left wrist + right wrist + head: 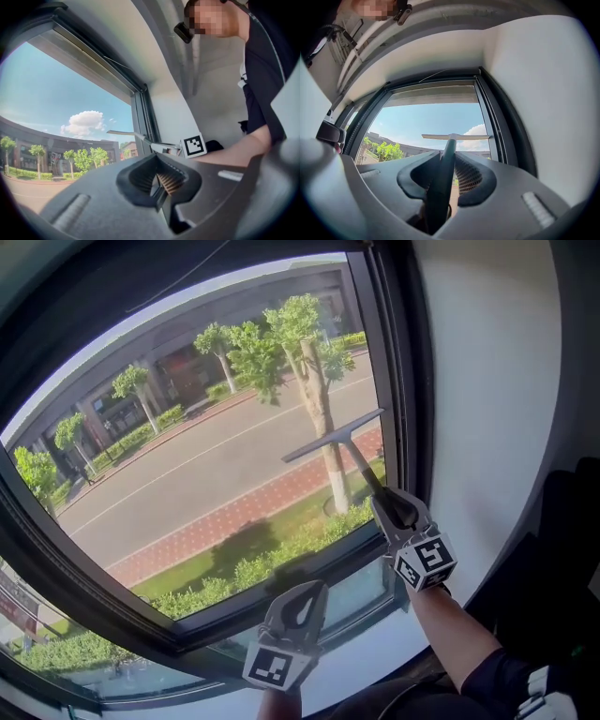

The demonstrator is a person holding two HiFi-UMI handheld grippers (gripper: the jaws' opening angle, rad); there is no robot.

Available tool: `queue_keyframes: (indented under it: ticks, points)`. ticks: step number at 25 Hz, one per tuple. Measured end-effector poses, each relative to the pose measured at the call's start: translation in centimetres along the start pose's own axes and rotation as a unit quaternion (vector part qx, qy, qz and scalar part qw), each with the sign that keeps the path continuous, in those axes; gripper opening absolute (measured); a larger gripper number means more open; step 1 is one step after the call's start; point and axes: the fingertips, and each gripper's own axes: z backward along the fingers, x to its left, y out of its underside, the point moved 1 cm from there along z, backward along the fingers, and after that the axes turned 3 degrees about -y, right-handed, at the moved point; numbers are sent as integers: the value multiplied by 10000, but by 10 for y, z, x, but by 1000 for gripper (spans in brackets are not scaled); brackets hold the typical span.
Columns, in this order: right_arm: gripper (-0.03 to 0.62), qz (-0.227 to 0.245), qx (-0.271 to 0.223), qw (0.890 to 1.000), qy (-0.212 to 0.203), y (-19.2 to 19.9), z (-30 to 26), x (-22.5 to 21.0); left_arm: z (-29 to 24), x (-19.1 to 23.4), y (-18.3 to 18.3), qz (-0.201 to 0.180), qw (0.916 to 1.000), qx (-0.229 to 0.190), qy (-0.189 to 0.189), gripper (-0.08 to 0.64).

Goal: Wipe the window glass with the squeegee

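Squeegee (335,434): we find its handle pinched between the closed-in jaws of the right gripper (392,509). The blade lies slightly tilted and appears to rest against the window glass (187,465) on its right side, close to the frame (401,381). The right gripper view shows the handle running straight out between the jaws, a hold we judge gives firm control of the blade's angle for a stroke. The left gripper (302,601) hangs low by the sill (366,657), jaws pressed together on nothing, apparently parked clear of the wiping path. We judge the wipe in hand, with the pane's left side likely outstanding.
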Motion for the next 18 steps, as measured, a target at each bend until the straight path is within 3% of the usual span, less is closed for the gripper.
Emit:
queue_keyframes:
  ticks: [18]
  points:
    - [101,-307,527,9981,77,61,35,11,-5,-6,5,70,9998,101,145,3]
